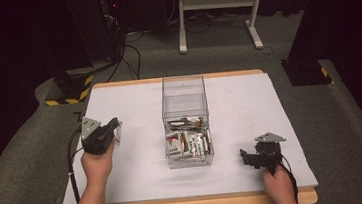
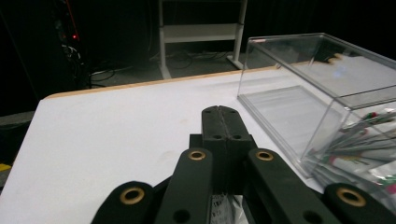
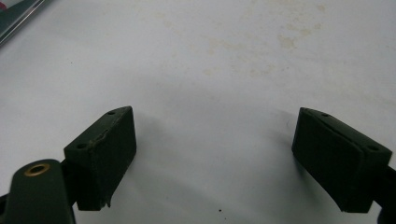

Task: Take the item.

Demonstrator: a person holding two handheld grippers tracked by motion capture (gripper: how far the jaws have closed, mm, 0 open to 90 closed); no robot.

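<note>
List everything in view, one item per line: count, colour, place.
clear box: one, transparent, middle of the table.
packets: several, white with red and green, piled in the box's near end.
small packet: one, whitish, at the left gripper's jaws, which are shut on it.
table: one, white top with wood edge.
white frame: one, on the floor beyond the table.
left gripper: one, black, left of the box.
right gripper: one, black, jaws apart over bare tabletop, right of the box.
</note>
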